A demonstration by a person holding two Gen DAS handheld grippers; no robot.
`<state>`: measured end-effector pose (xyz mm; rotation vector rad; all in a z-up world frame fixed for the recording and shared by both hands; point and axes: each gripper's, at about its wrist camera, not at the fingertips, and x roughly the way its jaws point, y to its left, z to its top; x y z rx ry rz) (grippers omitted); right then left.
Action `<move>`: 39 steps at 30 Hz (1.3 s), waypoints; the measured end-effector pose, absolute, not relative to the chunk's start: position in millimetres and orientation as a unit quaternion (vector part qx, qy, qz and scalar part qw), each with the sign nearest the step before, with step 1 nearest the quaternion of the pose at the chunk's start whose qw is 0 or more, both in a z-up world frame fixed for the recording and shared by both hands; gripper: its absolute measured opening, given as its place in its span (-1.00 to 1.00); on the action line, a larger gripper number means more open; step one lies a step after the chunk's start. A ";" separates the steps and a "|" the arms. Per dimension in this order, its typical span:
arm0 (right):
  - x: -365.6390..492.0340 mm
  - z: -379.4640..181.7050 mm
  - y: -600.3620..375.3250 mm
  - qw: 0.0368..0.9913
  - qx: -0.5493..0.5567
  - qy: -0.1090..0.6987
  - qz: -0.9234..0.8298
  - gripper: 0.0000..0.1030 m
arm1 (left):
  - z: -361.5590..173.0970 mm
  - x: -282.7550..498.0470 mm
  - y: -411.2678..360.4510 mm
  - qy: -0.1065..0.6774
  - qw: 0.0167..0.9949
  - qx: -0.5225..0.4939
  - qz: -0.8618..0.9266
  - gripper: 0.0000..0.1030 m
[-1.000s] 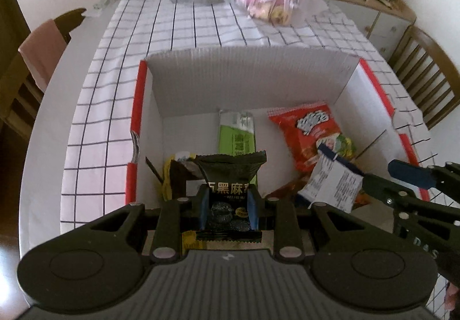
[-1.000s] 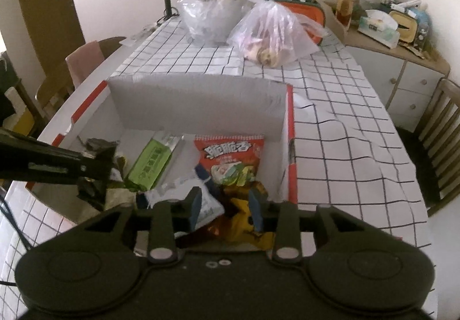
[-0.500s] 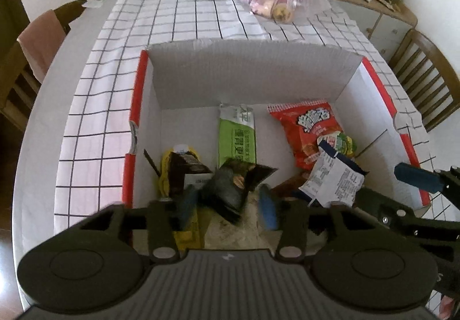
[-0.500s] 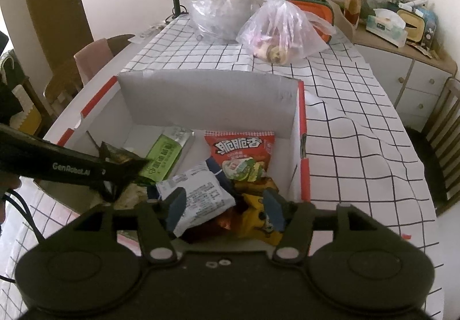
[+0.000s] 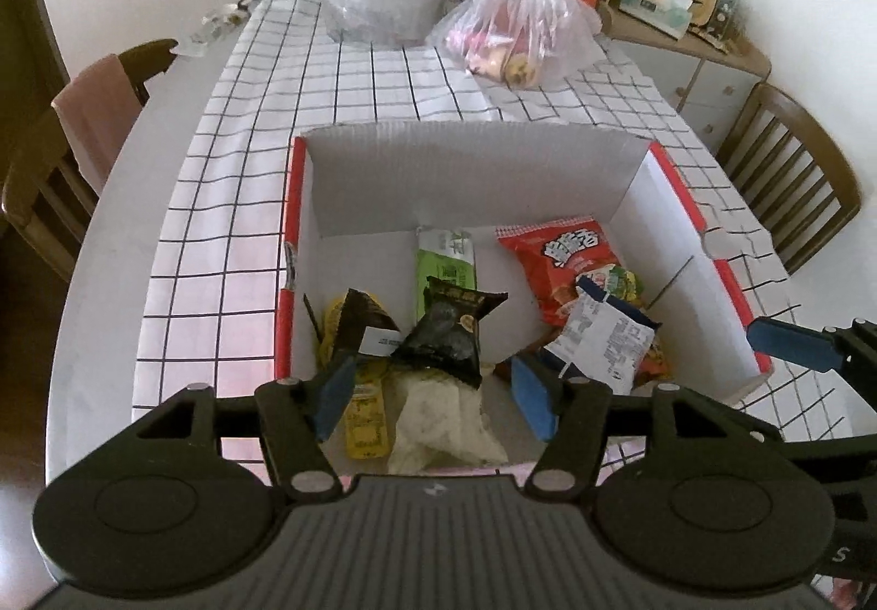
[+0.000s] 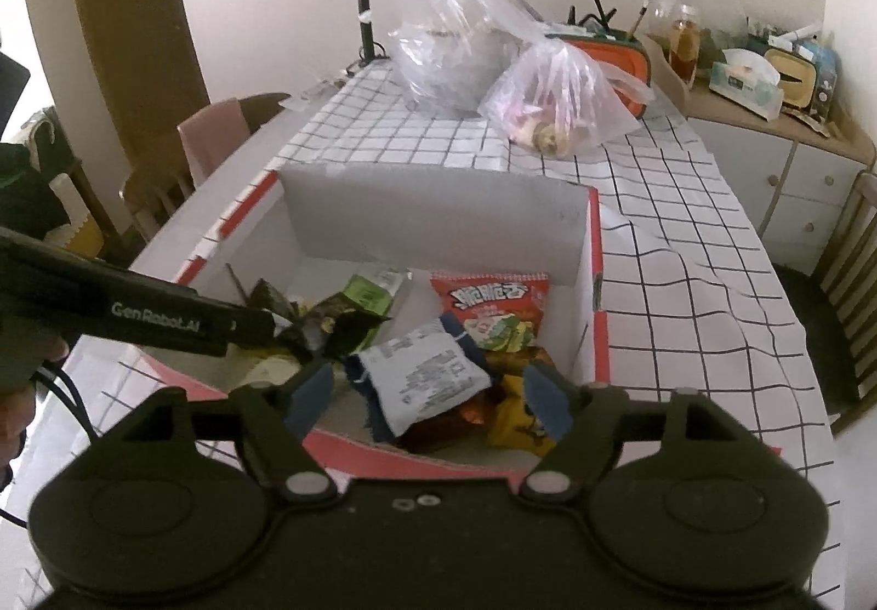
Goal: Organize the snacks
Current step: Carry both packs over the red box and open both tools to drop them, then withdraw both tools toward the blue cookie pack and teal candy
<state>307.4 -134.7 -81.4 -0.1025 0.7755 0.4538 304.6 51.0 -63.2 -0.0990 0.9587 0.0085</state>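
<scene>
Left wrist view: the left gripper [image 5: 433,393] is seen with its jaws spread, having just been opening, and nothing is pinched; a black snack packet [image 5: 450,336] lies loose between and just beyond the blue pads, resting on other wrappers inside the white cardboard box [image 5: 471,177]. Beyond the jaws a green packet [image 5: 445,262] is laid flat on the box floor, and to their right a red chip bag [image 5: 570,262] is found, with a white-and-blue packet [image 5: 603,338] overlapping its near end. To the left of the jaws a yellow packet [image 5: 364,423] is partly covered. The right gripper [image 6: 430,399] is likewise held with jaws spread, having just been opening, and the white-and-blue packet [image 6: 425,380] sits between them without being pressed. A yellow wrapper [image 6: 512,421] is tucked just inside the right pad. The box is set on a surface covered by a checked cloth [image 5: 230,204], where two plastic bags [image 5: 520,34] are placed well beyond the jaws.
</scene>
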 end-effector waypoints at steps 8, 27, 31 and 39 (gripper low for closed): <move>280.9 -64.5 -130.2 0.904 -0.043 0.352 0.236 0.67 | -43.5 275.0 53.2 0.432 0.901 -0.047 0.000 0.29; 214.5 -53.6 -121.0 0.903 -0.038 0.328 0.276 0.99 | -30.3 206.5 66.0 0.392 0.918 -0.061 -0.016 0.70; 202.9 -61.5 -115.1 0.898 -0.047 0.331 0.286 0.99 | -38.1 194.9 70.8 0.400 0.914 -0.068 -0.015 0.72; 173.8 -98.3 -89.0 0.871 -0.088 0.361 0.321 0.99 | -66.2 171.0 91.5 0.423 0.902 -0.079 0.017 0.72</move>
